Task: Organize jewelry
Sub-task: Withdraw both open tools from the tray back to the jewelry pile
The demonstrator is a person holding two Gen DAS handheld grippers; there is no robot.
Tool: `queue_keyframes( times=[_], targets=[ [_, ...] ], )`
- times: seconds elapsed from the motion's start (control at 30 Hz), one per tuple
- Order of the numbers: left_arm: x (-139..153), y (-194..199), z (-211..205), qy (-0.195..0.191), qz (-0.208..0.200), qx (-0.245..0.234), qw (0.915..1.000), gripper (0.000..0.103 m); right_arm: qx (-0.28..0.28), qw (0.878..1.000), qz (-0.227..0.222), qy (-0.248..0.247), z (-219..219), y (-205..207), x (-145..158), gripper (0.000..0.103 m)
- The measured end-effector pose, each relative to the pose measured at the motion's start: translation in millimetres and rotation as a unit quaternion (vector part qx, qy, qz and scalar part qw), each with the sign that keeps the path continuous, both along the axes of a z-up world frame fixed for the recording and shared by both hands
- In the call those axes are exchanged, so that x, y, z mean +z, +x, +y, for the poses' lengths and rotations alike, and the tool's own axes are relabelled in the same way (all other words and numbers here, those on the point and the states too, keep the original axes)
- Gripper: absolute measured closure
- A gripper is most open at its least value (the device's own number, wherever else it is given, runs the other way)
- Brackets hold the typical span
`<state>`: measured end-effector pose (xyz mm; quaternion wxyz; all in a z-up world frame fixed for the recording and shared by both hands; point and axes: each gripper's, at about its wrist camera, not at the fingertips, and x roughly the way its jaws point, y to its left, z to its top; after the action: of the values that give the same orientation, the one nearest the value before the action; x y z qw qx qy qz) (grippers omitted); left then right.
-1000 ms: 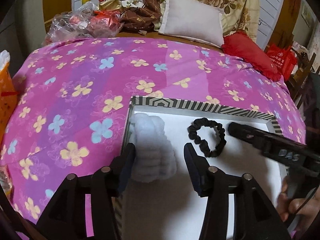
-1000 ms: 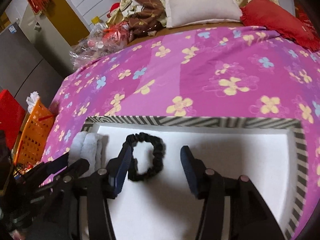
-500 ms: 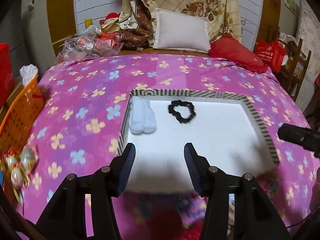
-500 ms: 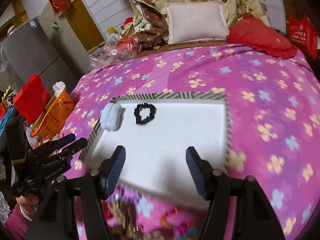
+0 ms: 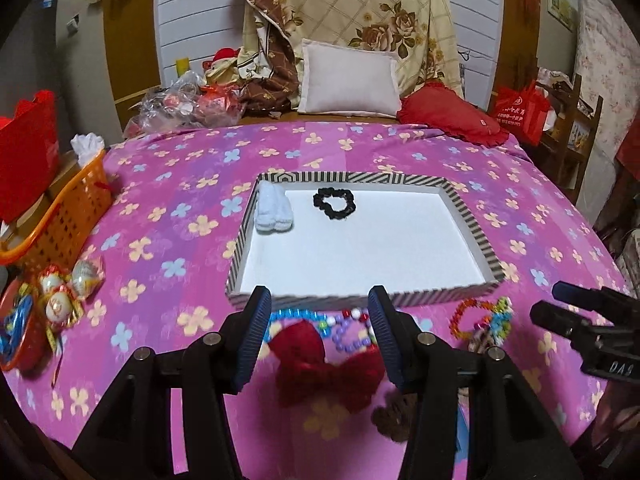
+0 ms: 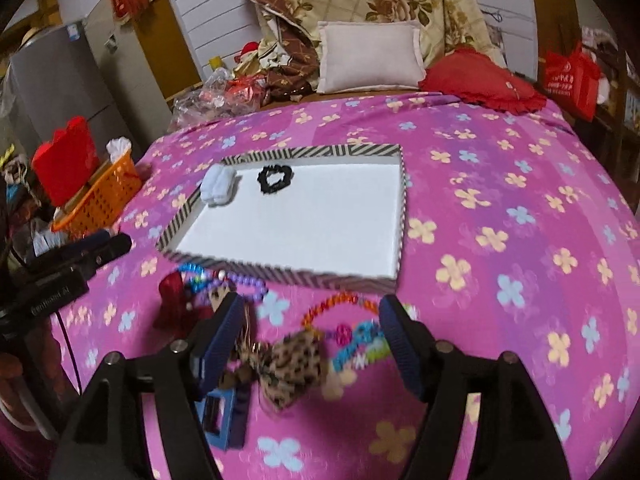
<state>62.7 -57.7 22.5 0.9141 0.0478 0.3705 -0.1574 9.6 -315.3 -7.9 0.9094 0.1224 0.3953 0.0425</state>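
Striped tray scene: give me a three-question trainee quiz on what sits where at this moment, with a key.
1. True or false: the black scrunchie lies inside the striped tray.
2. Multiple choice: what lies between the fingers of the left gripper in the left wrist view? A) an orange basket B) a red bow C) a white pillow
3. Fill in: the white fluffy scrunchie rests in the tray's far ____ corner, as the left wrist view shows it.

Key: 1 true. 2 B; it lies on the bedspread, outside the tray. 3 left. Both the left gripper and the right gripper are open and hold nothing.
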Motion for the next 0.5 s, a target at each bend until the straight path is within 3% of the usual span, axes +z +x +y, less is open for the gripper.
queue_keyframes(
  times=[0.13,0.5],
  targets=[
    [0,-19,4,0.008,-0.013,0.007,0.9999,0.069,0.006,1.0,-0.009,-0.008,8,-22,2,0.029],
    [-18,-45,31,-0.01,0.009,0.027,0.9996,0.069,0.007,0.999,0.004,-0.032,13,-45,-14,0.026]
  ],
)
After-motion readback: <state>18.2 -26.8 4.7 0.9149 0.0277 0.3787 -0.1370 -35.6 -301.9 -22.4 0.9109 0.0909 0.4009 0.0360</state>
